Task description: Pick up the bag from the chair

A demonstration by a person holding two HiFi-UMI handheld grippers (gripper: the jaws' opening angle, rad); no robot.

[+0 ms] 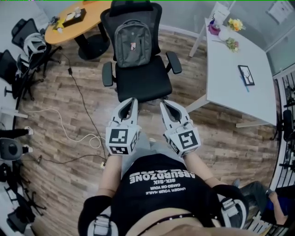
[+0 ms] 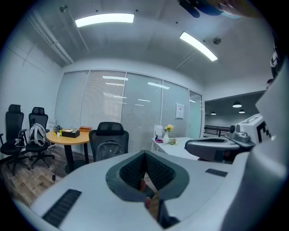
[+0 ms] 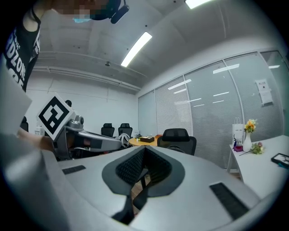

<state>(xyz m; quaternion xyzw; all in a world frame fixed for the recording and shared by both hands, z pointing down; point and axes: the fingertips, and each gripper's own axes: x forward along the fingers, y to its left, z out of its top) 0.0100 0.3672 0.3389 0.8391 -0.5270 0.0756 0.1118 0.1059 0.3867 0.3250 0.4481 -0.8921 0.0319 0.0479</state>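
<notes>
Head view looks down on the left gripper [image 1: 130,102] and the right gripper [image 1: 165,104], held side by side in front of the person's black shirt, both aimed at a black office chair [image 1: 140,82] just ahead. The bag [image 1: 132,42], a grey backpack, stands upright on the seat and leans against the backrest, with its red-and-white patch facing forward. Both grippers are apart from the bag: their tips sit over the front edge of the seat, with bare seat between them and the backpack.

Left gripper view shows its fingers [image 2: 132,170] pressed together at the tip with nothing between them; beyond them the backpack sits in the chair, straight ahead. Right gripper view shows its fingers [image 3: 131,168] likewise closed and holding nothing, with the chair's backrest beyond the tip and the left gripper alongside.

A round wooden counter [image 1: 94,11] stands behind the chair to the left and carries a dark box [image 1: 73,16]. A white counter [image 1: 230,80] stands to the right, with flowers [image 1: 235,24] at its far end and a flat dark device [image 1: 245,74] near the middle. Cables [image 1: 69,133] trail over the wooden floor [image 1: 55,101] at the left, and more black chairs [image 1: 23,44] stand beyond them.
</notes>
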